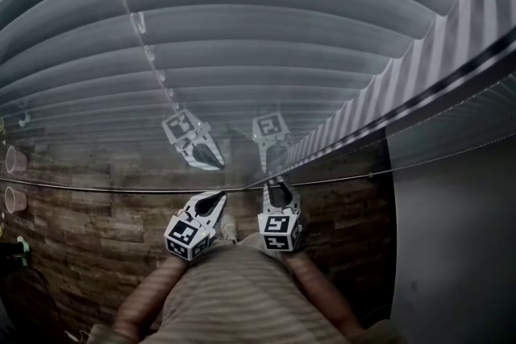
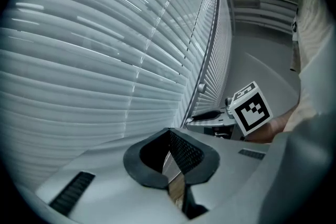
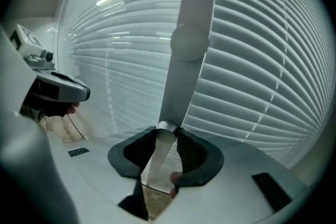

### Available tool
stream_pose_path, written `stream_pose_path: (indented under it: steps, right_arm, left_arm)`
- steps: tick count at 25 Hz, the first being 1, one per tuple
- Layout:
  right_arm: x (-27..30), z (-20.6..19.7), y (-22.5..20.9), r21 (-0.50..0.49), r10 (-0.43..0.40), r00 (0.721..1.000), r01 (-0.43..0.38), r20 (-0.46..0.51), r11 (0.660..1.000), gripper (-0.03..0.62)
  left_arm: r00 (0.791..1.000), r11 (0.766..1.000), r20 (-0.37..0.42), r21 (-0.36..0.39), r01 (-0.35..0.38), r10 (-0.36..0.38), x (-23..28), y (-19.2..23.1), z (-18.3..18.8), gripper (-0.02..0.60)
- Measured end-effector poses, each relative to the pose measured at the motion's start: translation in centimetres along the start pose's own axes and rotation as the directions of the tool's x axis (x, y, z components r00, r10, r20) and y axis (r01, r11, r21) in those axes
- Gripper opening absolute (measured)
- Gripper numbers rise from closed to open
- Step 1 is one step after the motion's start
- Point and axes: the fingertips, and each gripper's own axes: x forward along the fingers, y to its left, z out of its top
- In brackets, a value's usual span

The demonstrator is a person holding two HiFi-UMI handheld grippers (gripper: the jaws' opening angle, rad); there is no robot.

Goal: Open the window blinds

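Near the closed blinds [image 3: 252, 60], the right tool [image 3: 167, 138] is pinching the tilt wand [image 3: 195, 8] at its lower end — twisting it smoothly without tugging is looking wisest; the left tool [image 2: 170, 157] is sitting pressed together, empty.

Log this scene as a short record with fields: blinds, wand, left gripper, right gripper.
blinds: lowered, slats lying closed
wand: hangs in front of the slats, its lower end between the right gripper's jaws
right gripper: closed on the wand's lower end
left gripper: jaws close together, nothing between them, held beside the blinds
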Motion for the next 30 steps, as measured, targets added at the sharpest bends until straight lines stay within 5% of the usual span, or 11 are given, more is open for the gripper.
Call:
stream_pose_path:
  steps: [7, 11, 17, 20, 25, 30]
  right_arm:
    - [-0.2, -0.3, -0.1, 0.238, 0.113, 0.992, -0.123, 0.057, 0.963, 0.132]
    - [-0.7, -0.7, -0.6, 0.495, 0.223, 0.968, -0.251, 0.116, 0.832, 0.144]
    - [-0.5, -0.2, -1.0, 0.621, 0.244, 0.952, -0.305, 0.185, 0.722, 0.132]
    - [-0.4, -0.2, -1.0, 0.602, 0.241, 0.952, -0.305, 0.187, 0.738, 0.129]
    - [-0.3, -0.1, -0.7, 0.463, 0.198, 0.973, -0.231, 0.119, 0.856, 0.129]
    - [-0.6, 0.4, -0.8, 0.460, 0.244, 0.951, -0.306, 0.191, 0.834, 0.163]
  left_arm:
    - [1.000, 1.000, -0.004, 0.008, 0.014, -0.014, 0.3, -0.6, 0.2, 0.012]
    - [1.000, 1.000, -0.008, 0.009, 0.009, -0.009, -0.1, -0.4, 0.0, 0.012]
    - [1.000, 1.000, -0.007, 0.004, -0.005, 0.005, -0.5, -0.1, -0.1, 0.012]
    - [1.000, 1.000, -0.009, 0.004, -0.004, 0.004, -0.6, 0.0, -0.2, 0.012]
    - [1.000, 1.000, -0.015, 0.005, 0.011, -0.011, -0.2, -0.4, -0.4, 0.012]
    - [1.000, 1.000, -0.008, 0.008, 0.026, -0.026, 0.2, -0.8, -0.1, 0.012]
